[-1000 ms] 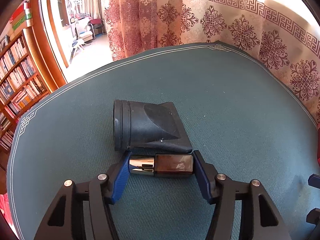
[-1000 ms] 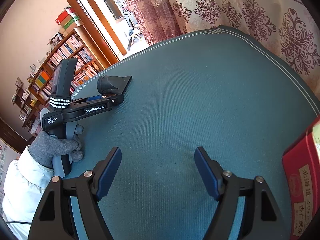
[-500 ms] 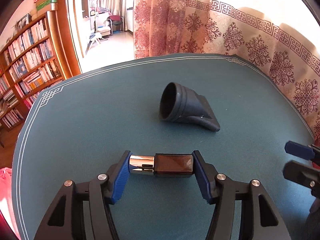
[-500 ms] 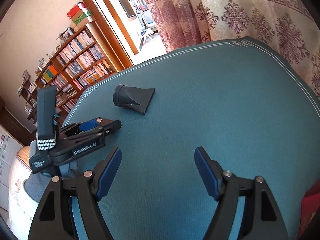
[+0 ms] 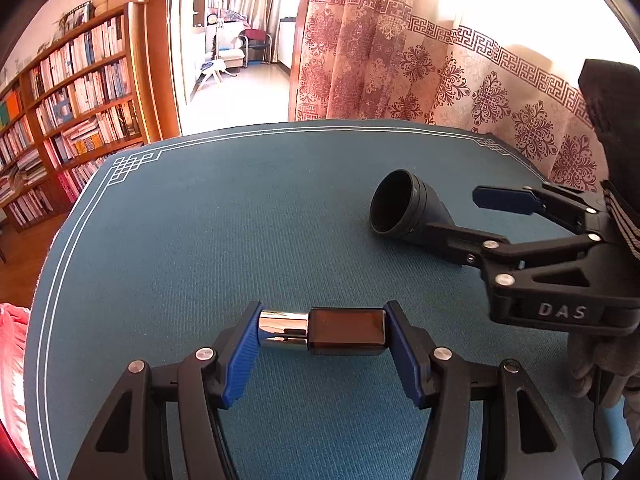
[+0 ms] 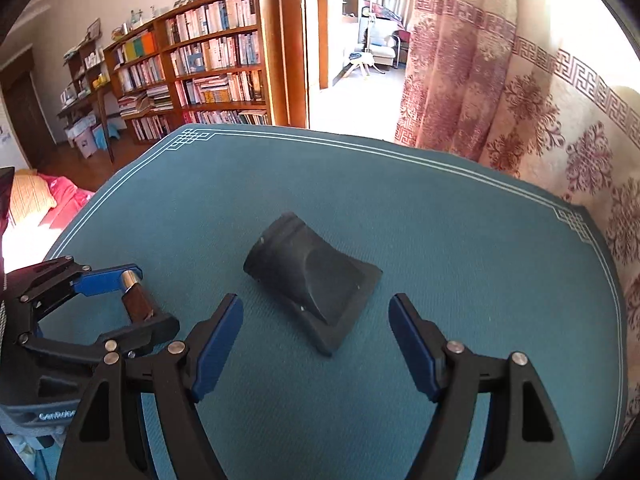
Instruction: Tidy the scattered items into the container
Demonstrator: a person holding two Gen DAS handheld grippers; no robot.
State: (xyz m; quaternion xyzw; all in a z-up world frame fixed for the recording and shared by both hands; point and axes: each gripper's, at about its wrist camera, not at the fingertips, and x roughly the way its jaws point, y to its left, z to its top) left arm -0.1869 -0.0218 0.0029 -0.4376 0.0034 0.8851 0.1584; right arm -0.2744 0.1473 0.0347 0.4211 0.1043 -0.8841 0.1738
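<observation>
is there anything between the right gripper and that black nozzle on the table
Nothing visible. The right gripper is open with only bare green tablecloth between it and the black nozzle. The left gripper, holding a small brown-and-chrome item, is off to the side.

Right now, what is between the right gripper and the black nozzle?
Nothing: only bare green mat separates the open right gripper from the hair-dryer nozzle, in the right wrist view.

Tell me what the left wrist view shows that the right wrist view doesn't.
Only the left wrist view shows the nozzle's open round mouth, the DAS lettering on the right gripper and a gloved hand. Only the right wrist view shows the nozzle's flat flared end and red bedding. Both show the teal table, bookshelves, curtain, and the left gripper shut on the lighter.
</observation>
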